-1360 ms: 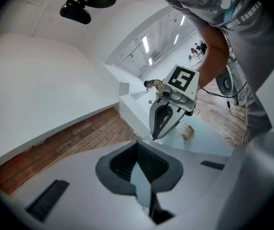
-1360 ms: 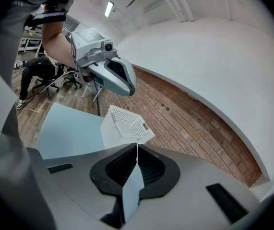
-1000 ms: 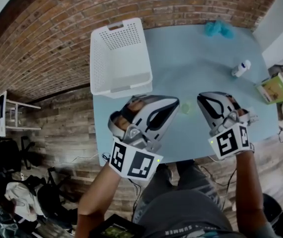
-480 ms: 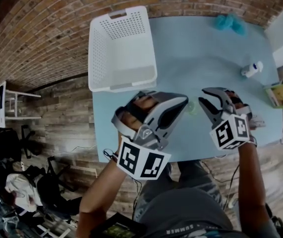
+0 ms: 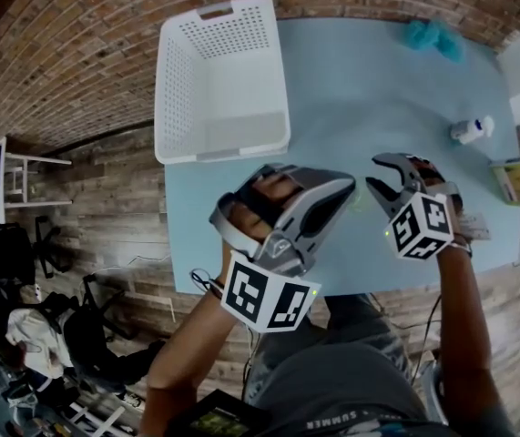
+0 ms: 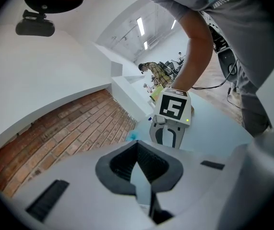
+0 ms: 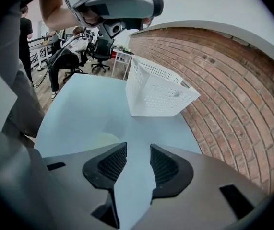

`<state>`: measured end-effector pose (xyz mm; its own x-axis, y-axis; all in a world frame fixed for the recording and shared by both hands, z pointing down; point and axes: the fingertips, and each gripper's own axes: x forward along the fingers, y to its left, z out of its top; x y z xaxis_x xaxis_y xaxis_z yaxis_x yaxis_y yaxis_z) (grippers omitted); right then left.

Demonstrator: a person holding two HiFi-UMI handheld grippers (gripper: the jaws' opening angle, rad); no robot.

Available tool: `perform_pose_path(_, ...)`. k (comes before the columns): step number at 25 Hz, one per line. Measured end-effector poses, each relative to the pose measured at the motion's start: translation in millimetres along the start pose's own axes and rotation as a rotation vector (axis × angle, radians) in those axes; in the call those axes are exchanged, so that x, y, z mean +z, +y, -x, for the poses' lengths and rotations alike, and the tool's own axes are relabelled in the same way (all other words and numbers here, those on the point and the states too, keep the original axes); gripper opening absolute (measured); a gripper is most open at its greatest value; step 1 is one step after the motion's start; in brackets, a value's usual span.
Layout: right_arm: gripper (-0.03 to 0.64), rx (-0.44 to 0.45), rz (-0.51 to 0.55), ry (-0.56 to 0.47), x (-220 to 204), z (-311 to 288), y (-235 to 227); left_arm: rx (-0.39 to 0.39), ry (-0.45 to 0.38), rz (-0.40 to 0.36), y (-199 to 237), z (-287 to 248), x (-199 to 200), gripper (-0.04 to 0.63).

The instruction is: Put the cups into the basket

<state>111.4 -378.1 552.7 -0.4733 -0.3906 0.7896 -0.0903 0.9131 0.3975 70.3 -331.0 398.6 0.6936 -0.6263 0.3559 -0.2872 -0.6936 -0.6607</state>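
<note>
The right gripper (image 7: 137,152) is hanging over the pale blue table (image 5: 378,89), tipped steeply downward. Its jaws have just been opening and are now standing spread, with only bare tabletop showing between them. A pale, translucent yellow-green cup (image 7: 104,139) is sitting on the table at the lower left of the right gripper view. It is just beside the left pad, next to the gap and not inside it. The spreading is therefore most likely preparation for straddling that cup, and the gripper seems to need a small sideways correction first.

The left gripper (image 6: 138,147) is resting lower in the middle of the head view. Its pads are pressing together at the tips and pinching nothing. It appears to be waiting there, close by but leaving the cup to the other gripper.

The white perforated basket (image 5: 176,89) is standing at the upper left of the head view, well apart from the cup. Its mouth is facing up, ready to receive cups from above, and no cup is showing inside it. Only this one cup can be made out.
</note>
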Motion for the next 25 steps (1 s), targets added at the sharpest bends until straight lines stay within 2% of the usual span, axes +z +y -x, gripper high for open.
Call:
perform_pose_path(8,0.161,0.091,-0.021,0.079,-24.4,-27.6,5.0,0.007,0.008,0.024,1.2,-8.4,-5.2,-0.003)
perform_pose_path(16,0.161,0.118,-0.047,0.051,-24.3,-43.0,0.9,0.013,0.019,0.040,1.9,-13.3,-8.9,-0.003)
perform_pose_path(22,0.160,0.230,-0.118,0.057,-18.7,-47.1,5.8,0.020,0.026,0.048,4.7,-15.0,-12.9,-0.003)
perform_pose_path(25,0.160,0.243,-0.123,0.065,-18.4,-50.3,4.4,0.025,0.028,0.050,5.2,-16.1,-14.5,-0.003)
